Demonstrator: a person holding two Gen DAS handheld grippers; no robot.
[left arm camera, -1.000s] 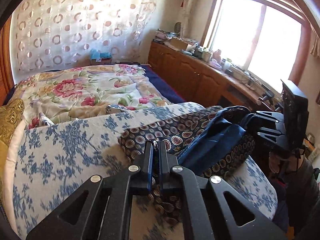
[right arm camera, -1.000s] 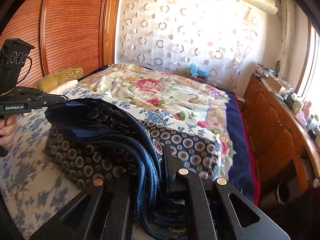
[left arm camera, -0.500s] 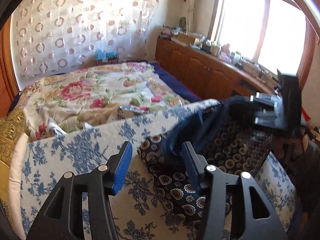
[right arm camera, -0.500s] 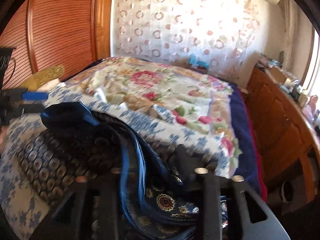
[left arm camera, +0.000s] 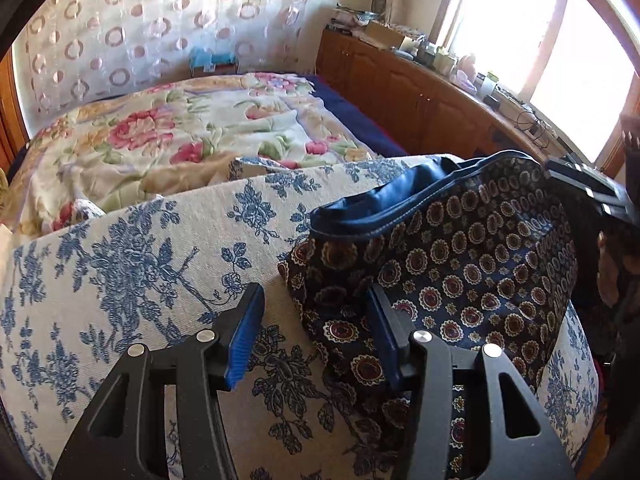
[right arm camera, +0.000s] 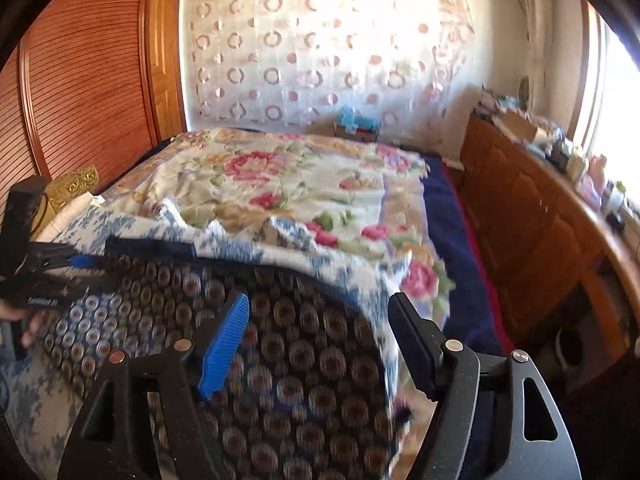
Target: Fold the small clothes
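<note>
The patterned garment [left arm camera: 460,280] lies on the blue-flowered cover [left arm camera: 140,260], partly between the fingers of both grippers. The left gripper [left arm camera: 316,336] stands open. The right gripper [right arm camera: 316,344] has just been opening, its pads apart from the cloth. A fold looks just released; the next move needs a new grip on an edge.

A navy garment [left arm camera: 460,276] printed with rows of maroon-and-cream medallions, its lining [left arm camera: 376,204] plain dark blue, lies on a cream cover [left arm camera: 132,280] patterned with blue toile flowers. Behind it spreads a pale quilt [left arm camera: 192,136] strewn with pink roses and green leaves, edged by a deep navy sheet [right arm camera: 452,220]. A white sheer curtain [right arm camera: 320,44] carries rose-brown rings and dots. Slatted wardrobe doors [right arm camera: 80,88] and a low cabinet [right arm camera: 532,216] show warm orange-brown wood. Black grippers bear bright blue ribbed pads [right arm camera: 222,346].
</note>
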